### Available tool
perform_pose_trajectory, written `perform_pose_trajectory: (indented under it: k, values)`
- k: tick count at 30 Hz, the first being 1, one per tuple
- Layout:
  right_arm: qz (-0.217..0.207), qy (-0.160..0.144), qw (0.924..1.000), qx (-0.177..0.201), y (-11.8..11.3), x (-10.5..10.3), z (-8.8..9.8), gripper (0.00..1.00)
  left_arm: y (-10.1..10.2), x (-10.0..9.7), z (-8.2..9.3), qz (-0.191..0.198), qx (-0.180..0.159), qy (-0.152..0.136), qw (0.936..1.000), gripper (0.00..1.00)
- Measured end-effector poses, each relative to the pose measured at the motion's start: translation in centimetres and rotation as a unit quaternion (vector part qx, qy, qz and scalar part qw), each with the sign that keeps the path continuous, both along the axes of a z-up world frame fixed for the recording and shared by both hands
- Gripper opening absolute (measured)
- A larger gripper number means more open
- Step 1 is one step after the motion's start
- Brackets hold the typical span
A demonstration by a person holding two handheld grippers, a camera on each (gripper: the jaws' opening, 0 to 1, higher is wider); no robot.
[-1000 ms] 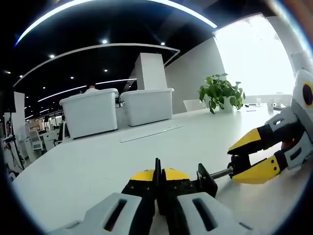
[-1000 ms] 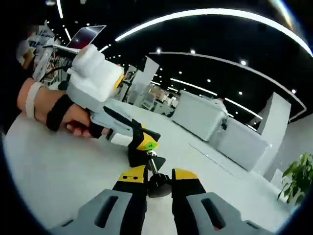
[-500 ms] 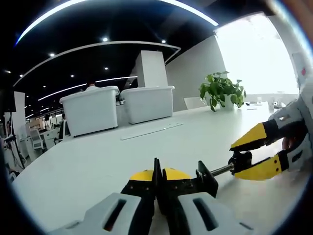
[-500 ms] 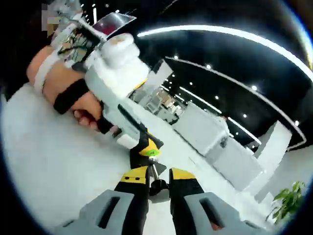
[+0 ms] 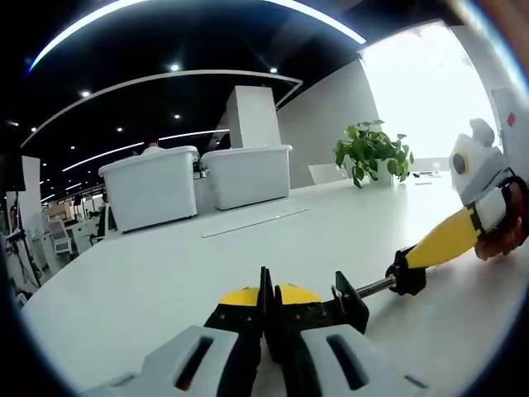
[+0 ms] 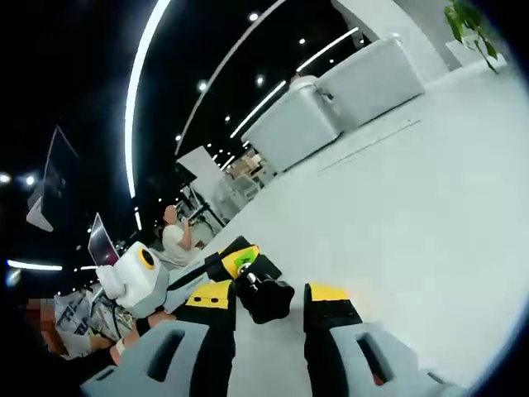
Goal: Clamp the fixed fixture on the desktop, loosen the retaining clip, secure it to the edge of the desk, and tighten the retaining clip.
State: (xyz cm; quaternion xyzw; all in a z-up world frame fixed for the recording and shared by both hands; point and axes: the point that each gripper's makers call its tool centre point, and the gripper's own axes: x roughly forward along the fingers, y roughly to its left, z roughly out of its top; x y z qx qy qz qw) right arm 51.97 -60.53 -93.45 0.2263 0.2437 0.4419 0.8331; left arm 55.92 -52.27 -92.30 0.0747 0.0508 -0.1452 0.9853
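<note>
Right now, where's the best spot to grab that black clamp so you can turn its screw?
Probably the black knob at the end of the clamp's screw rod. It sticks out sideways with open space around it, so jaws can come in end-on along the rod and close either side. The right gripper sits there; the left gripper pinches the clamp body.

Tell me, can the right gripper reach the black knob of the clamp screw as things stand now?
Probably yes. In the right gripper view the black knob already sits between the right gripper jaws, with nothing in the way; the left gripper holds the clamp body.
</note>
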Motion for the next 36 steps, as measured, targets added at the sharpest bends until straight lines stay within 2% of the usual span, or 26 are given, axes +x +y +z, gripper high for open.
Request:
perform_pose_trajectory:
  k: [2,3,7,10,12,14,16,17,18,19,21,23,24,25,26,27,28,30,31,32,34,36]
  values:
    - [0.006,0.008,0.9999,0.007,0.4,-0.3,0.0,0.26,-0.1,-0.1,0.0,-0.001,0.000,0.000,1.0000,0.06]
    - [0.009,0.033,0.9992,0.020,0.7,-0.7,-0.1,0.25,-0.1,-0.1,0.0,-0.001,0.000,0.000,1.0000,0.06]
    - [0.004,0.030,0.9992,0.027,0.6,-0.2,0.0,0.23,-0.1,-0.1,0.0,-0.001,0.000,0.000,1.0000,0.06]
    - [0.016,-0.032,0.9993,-0.014,0.7,-0.3,0.2,0.23,0.0,-0.1,0.0,0.000,-0.001,0.000,1.0000,0.06]
    - [0.024,-0.088,0.9948,-0.046,0.8,-0.5,0.4,0.23,0.0,-0.1,0.0,0.000,-0.001,-0.001,1.0000,0.06]
    - [0.035,-0.160,0.9826,-0.087,0.9,-0.7,0.7,0.23,0.0,0.0,0.0,-0.001,-0.001,-0.001,1.0000,0.06]
    - [0.039,-0.214,0.9681,-0.123,1.1,-0.7,0.9,0.23,0.0,0.0,0.0,-0.001,-0.002,-0.001,1.0000,0.06]
    - [0.046,-0.269,0.9495,-0.155,1.3,-1.0,1.1,0.23,0.0,-0.1,0.0,0.000,-0.002,-0.001,1.0000,0.06]
    - [0.049,-0.309,0.9327,-0.179,1.3,-0.8,1.2,0.23,0.0,-0.1,0.0,-0.001,-0.002,-0.001,1.0000,0.06]
    - [0.050,-0.334,0.9209,-0.195,1.4,-1.0,1.3,0.23,-0.1,-0.2,0.0,0.000,-0.001,-0.002,1.0000,0.06]
    - [0.053,-0.404,0.8809,-0.241,1.7,-1.1,1.5,0.23,0.0,-0.3,0.0,0.001,0.000,-0.001,1.0000,0.06]
    - [0.054,-0.458,0.8426,-0.278,1.9,-1.2,1.5,0.23,0.0,-0.3,0.0,0.002,0.000,-0.001,1.0000,0.06]
    - [0.055,-0.479,0.8268,-0.290,2.0,-1.0,1.8,0.23,0.0,-0.3,-0.1,0.002,0.001,0.000,1.0000,0.06]
    - [0.054,-0.492,0.8160,-0.299,2.1,-1.0,1.8,0.23,0.0,-0.3,-0.1,0.002,0.001,0.000,1.0000,0.06]
    - [0.056,-0.524,0.7893,-0.316,2.3,-1.1,1.6,0.23,0.0,-0.3,-0.1,0.003,0.000,0.000,1.0000,0.06]
    - [0.056,-0.542,0.7708,-0.330,2.3,-1.1,1.5,0.23,0.1,-0.3,-0.1,0.004,0.000,0.000,1.0000,0.06]
    - [0.051,-0.556,0.7601,-0.332,2.1,-1.8,1.8,0.23,0.1,-0.3,-0.1,0.004,0.000,0.000,1.0000,0.06]
    - [0.049,-0.557,0.7576,-0.338,2.1,-1.4,1.7,0.23,-0.1,-0.4,-0.1,0.004,0.000,0.000,1.0000,0.06]
    - [0.048,-0.561,0.7537,-0.339,2.1,-1.3,1.7,0.23,-0.1,-0.3,-0.1,0.004,0.001,0.000,1.0000,0.06]
    - [0.047,-0.560,0.7545,-0.339,2.0,-1.2,1.8,0.23,-0.1,-0.3,-0.1,0.004,0.001,0.000,1.0000,0.06]
    - [0.053,-0.548,0.7650,-0.334,2.0,-1.0,1.9,0.24,-0.2,-0.5,-0.1,0.006,0.001,0.000,1.0000,0.06]
    - [0.065,-0.523,0.7880,-0.318,2.0,-0.6,1.5,0.25,-0.3,-0.6,0.0,0.006,0.001,0.000,1.0000,0.06]
